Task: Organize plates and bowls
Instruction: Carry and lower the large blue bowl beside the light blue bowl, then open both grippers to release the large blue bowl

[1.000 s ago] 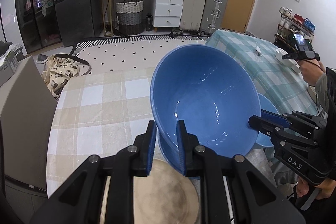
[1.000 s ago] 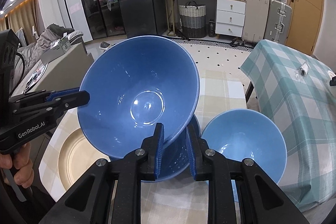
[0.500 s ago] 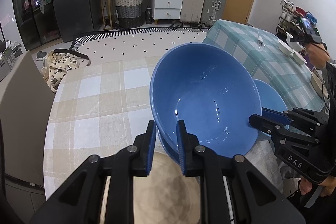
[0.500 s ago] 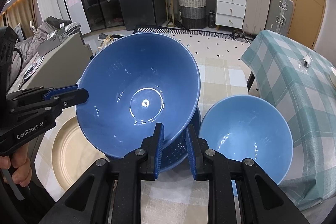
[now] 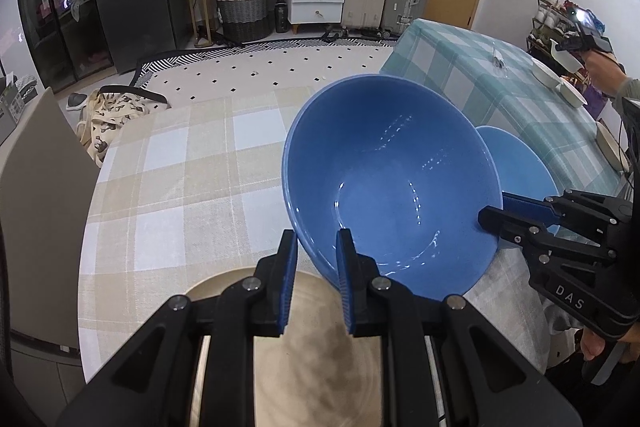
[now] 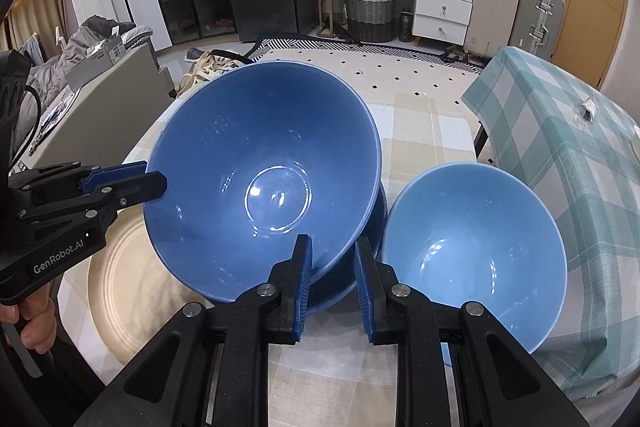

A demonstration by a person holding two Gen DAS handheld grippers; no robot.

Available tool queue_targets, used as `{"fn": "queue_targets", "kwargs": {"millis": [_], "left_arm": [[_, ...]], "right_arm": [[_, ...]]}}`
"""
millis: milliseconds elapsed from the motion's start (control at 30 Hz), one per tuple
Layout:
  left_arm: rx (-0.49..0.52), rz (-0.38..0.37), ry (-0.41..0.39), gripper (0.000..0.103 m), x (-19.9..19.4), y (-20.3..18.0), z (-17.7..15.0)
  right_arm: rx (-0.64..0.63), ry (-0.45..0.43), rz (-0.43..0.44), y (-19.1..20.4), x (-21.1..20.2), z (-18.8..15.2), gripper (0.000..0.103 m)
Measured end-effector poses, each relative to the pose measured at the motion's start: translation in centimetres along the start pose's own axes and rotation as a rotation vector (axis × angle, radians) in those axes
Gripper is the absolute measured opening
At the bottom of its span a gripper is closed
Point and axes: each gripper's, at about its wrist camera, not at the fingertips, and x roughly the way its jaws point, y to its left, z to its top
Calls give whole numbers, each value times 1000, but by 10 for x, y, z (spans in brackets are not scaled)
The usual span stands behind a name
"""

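A big dark blue bowl [image 5: 392, 183] [image 6: 264, 175] is held tilted above the table by both grippers. My left gripper [image 5: 317, 259] is shut on its near-left rim; it shows in the right wrist view [image 6: 120, 183] too. My right gripper [image 6: 330, 259] is shut on the opposite rim and shows in the left wrist view [image 5: 504, 211]. Under the bowl sits another dark blue dish [image 6: 360, 267]. A lighter blue bowl [image 6: 476, 259] [image 5: 516, 163] stands to its right. A beige plate [image 6: 132, 287] [image 5: 312, 355] lies on the left.
The beige checked tablecloth [image 5: 180, 179] covers the table. A teal checked table [image 6: 572, 147] stands to the right, with white dishes [image 5: 568, 87] and another person's hand. A grey cabinet [image 5: 36, 187] stands at the left edge.
The dark blue bowl has come down slightly toward the dish below it, still held by both grippers. Both views have shifted a little closer to the table.
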Motion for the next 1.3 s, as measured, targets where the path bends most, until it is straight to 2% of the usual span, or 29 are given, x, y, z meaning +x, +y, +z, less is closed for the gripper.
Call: {"fn": "queue_targets", "kwargs": {"millis": [800, 1300], "left_arm": [[61, 40, 86, 18, 27, -14, -9], [80, 53, 106, 21, 34, -15, -10]], "right_arm": [[-28, 40, -44, -1, 15, -6, 22], [-43, 49, -51, -1, 20, -5, 24]]}}
